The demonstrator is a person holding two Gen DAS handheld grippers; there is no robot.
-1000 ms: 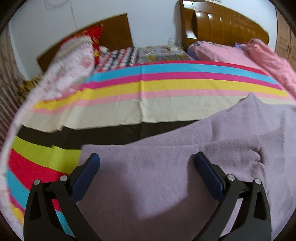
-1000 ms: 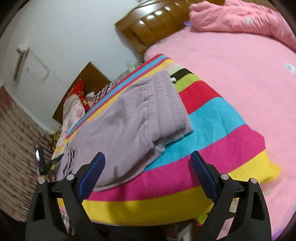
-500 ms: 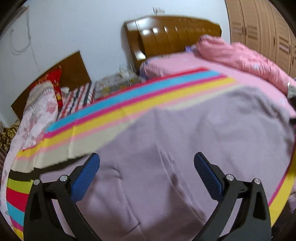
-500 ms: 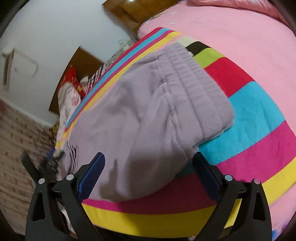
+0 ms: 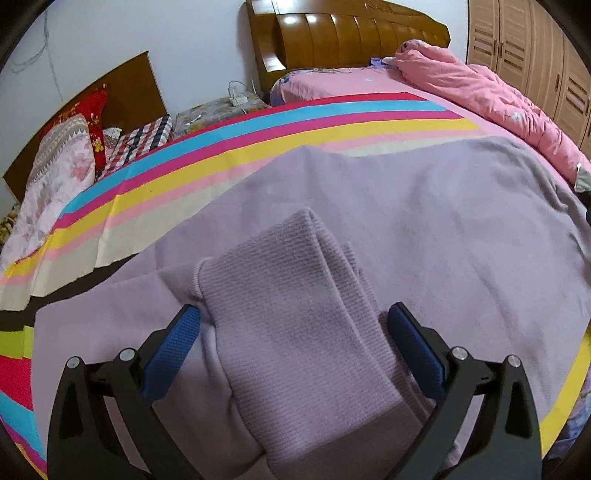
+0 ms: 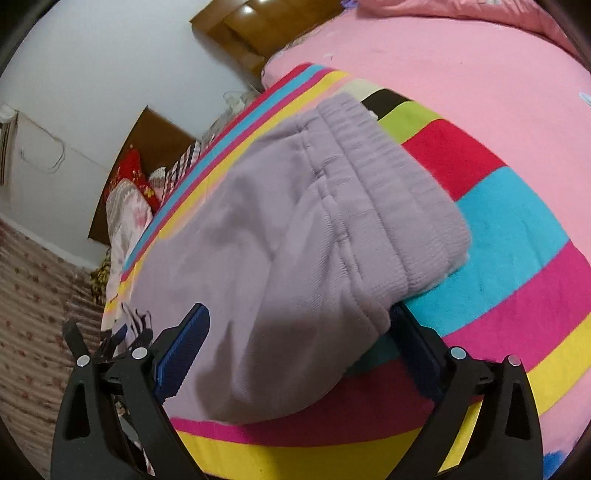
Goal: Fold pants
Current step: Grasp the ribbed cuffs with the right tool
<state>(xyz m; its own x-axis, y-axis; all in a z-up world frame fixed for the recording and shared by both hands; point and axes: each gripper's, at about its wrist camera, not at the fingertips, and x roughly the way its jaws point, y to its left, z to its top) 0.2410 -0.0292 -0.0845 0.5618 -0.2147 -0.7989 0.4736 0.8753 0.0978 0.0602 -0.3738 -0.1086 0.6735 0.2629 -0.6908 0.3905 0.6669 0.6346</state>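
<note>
The lilac knit pants lie spread on the striped blanket. In the left wrist view a ribbed ankle cuff lies between the wide-open jaws of my left gripper, with no pad pressing it. In the right wrist view the pants are doubled over, with the ribbed waistband at the right. My right gripper is open around the near waist corner, and its right finger sits partly under the fabric edge.
The bed has a pink sheet, a pink quilt at the far right and a wooden headboard. Pillows lie on a second bed at the left. The blanket's near edge drops off close to my right gripper.
My left gripper has swung over the pants and come down at the ankle cuff. My right gripper has moved in close to the waistband corner. Both stayed open.
</note>
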